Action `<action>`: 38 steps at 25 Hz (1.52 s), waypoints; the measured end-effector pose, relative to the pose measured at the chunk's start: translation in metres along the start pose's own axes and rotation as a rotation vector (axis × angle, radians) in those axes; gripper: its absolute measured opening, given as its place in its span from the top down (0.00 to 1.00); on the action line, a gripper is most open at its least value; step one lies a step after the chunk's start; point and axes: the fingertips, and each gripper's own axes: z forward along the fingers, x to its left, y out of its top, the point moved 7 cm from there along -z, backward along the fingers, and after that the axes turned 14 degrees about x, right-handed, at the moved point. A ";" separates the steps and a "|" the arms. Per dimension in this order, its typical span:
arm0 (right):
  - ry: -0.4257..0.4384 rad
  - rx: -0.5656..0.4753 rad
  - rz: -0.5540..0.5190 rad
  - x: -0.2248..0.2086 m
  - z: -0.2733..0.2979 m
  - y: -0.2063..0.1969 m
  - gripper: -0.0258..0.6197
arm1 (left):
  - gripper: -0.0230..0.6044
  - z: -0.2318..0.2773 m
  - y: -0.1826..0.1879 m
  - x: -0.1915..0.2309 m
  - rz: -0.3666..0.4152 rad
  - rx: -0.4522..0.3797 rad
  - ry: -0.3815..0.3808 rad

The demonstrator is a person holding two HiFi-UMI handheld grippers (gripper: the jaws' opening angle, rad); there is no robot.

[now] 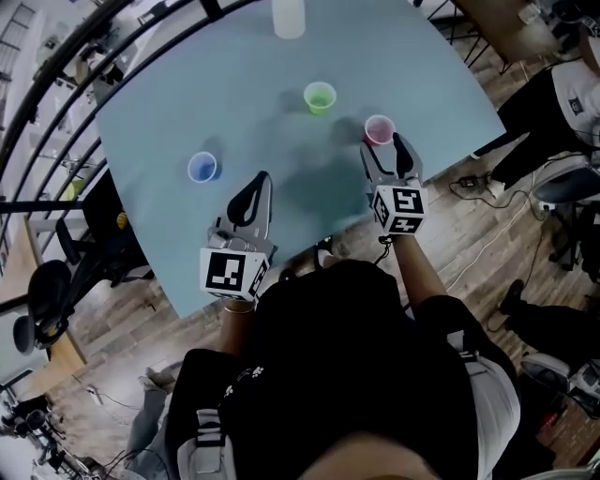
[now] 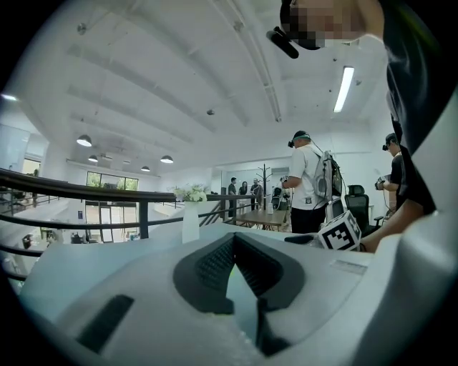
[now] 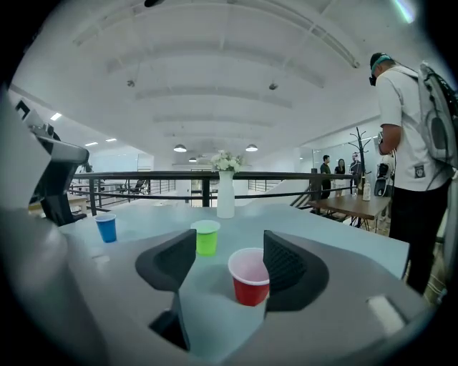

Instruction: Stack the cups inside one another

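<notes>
Three cups stand apart and upright on the light blue table (image 1: 187, 103): a blue cup (image 1: 202, 167) at the left, a green cup (image 1: 320, 97) further back, a red cup (image 1: 379, 127) at the right. My right gripper (image 1: 385, 148) is open just in front of the red cup. In the right gripper view the red cup (image 3: 250, 279) sits between the spread fingers of the right gripper (image 3: 229, 237), close to the right one, with the green cup (image 3: 207, 238) and blue cup (image 3: 106, 228) beyond. My left gripper (image 1: 260, 180) is shut and empty near the blue cup. The left gripper (image 2: 232, 239) view shows no cup.
A white vase (image 1: 289, 17) stands at the table's far edge, also seen as the vase (image 3: 225, 194) in the right gripper view. A black railing (image 1: 56, 103) runs past the table's left side. People stand by another table (image 3: 354, 204) to the right. Office chairs (image 1: 47, 300) are on the floor nearby.
</notes>
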 end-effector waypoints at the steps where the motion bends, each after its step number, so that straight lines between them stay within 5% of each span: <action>1: -0.003 0.013 0.004 -0.002 0.005 -0.002 0.50 | 0.98 0.000 0.000 0.001 -0.004 0.000 0.003; 12: -0.026 0.114 0.006 -0.028 0.043 -0.018 0.34 | 0.98 0.004 0.004 0.008 -0.011 0.019 0.052; 24: -0.057 0.163 -0.007 -0.037 0.062 -0.027 0.38 | 0.98 0.001 0.004 0.016 -0.039 0.030 0.105; 38: 0.032 0.114 -0.054 -0.015 0.049 0.000 0.39 | 0.98 -0.017 -0.003 0.020 -0.055 0.025 0.168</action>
